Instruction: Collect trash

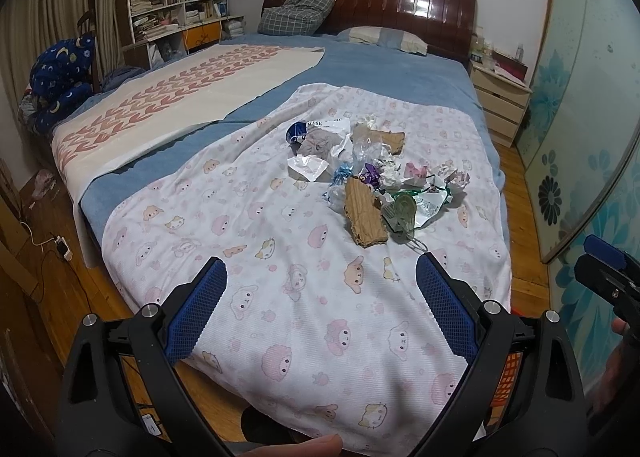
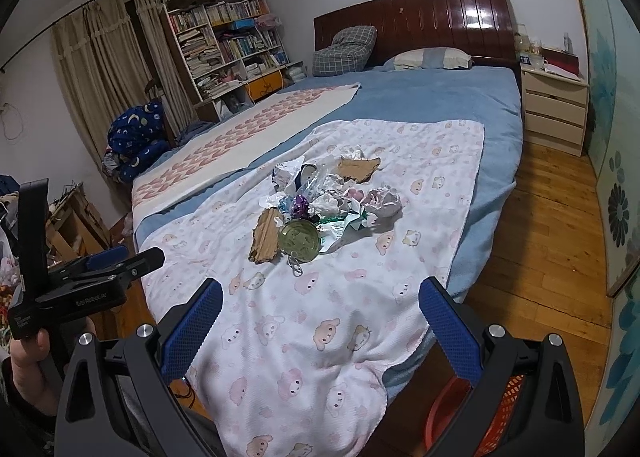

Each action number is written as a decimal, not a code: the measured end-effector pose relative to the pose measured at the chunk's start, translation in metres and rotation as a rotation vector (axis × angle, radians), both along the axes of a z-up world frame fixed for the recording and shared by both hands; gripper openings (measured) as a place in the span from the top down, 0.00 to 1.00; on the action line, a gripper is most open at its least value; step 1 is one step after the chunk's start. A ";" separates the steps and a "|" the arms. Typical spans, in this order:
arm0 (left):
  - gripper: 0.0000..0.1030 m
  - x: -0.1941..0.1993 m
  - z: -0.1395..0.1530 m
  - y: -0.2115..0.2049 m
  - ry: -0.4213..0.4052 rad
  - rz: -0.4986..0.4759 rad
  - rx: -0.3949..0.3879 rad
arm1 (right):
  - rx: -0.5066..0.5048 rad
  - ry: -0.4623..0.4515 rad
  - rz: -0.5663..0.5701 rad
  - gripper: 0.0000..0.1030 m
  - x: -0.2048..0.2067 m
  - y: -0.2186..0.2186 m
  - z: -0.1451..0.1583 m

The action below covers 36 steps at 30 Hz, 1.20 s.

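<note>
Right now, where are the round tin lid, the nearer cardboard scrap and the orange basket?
Tin lid (image 2: 299, 241), right wrist view, centre of its face.
Cardboard scrap (image 1: 364, 213), left wrist view, middle of its corrugated surface.
Orange basket (image 2: 508, 397), right wrist view, mesh wall.

Each black gripper (image 1: 322, 265) (image 2: 320, 289) has blue textured pads and silver screws.

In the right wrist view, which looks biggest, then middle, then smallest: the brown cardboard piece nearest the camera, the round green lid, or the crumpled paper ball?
1. Cardboard piece, the longest shape.
2. Round green lid and crumpled paper ball look about alike, so I won't rank them. The ball also lies slightly farther away, which may shrink it.
</note>
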<state>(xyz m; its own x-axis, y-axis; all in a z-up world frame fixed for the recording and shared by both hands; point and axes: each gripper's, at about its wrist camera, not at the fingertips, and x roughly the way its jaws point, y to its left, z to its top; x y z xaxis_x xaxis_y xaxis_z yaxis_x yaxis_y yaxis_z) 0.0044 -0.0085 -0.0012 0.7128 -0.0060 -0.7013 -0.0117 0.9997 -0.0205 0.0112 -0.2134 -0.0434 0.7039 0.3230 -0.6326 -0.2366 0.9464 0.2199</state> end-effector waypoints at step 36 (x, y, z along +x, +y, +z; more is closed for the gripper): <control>0.08 0.063 -0.040 0.010 0.145 0.044 -0.063 | 0.198 0.230 -0.054 0.68 0.242 -0.025 -0.086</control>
